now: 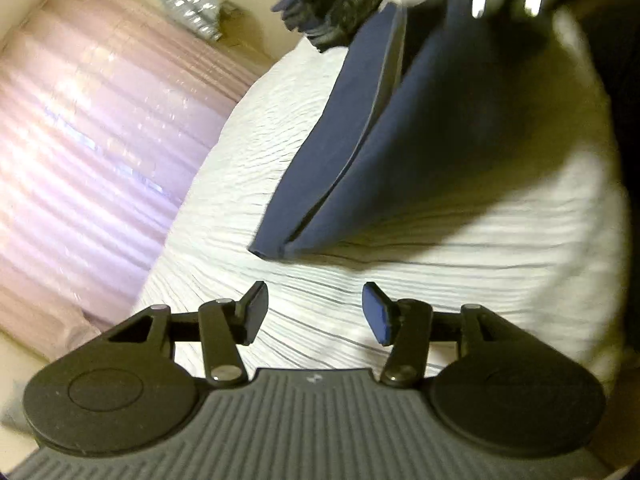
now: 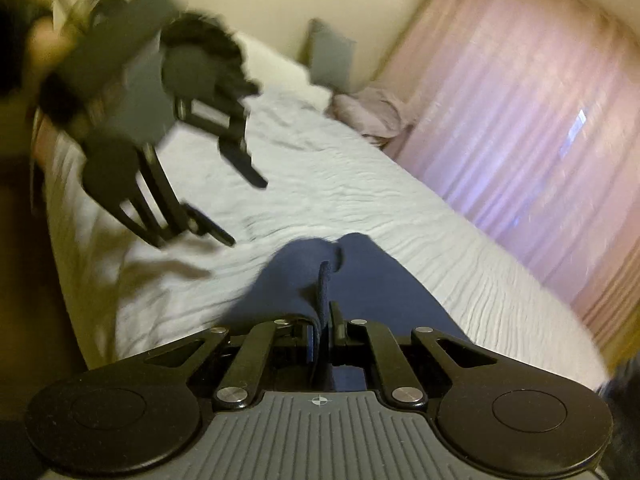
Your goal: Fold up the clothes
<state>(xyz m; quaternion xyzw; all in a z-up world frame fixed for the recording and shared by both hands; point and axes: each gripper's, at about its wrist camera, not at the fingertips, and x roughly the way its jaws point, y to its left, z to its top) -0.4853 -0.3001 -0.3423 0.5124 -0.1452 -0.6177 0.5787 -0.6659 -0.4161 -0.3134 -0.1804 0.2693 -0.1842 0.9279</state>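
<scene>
No text, label, brand or number can be read anywhere in either view.

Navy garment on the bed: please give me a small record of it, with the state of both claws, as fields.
garment: navy cloth, partly folded, lying on the white bedspread
right claw: shut on the navy cloth's edge
left claw: open, nothing between its fingers, above the bedspread
background: pink curtain

Navy garment (image 1: pixel 400 152), white ribbed bedspread (image 1: pixel 260 184), pink curtain (image 1: pixel 88 128)
</scene>
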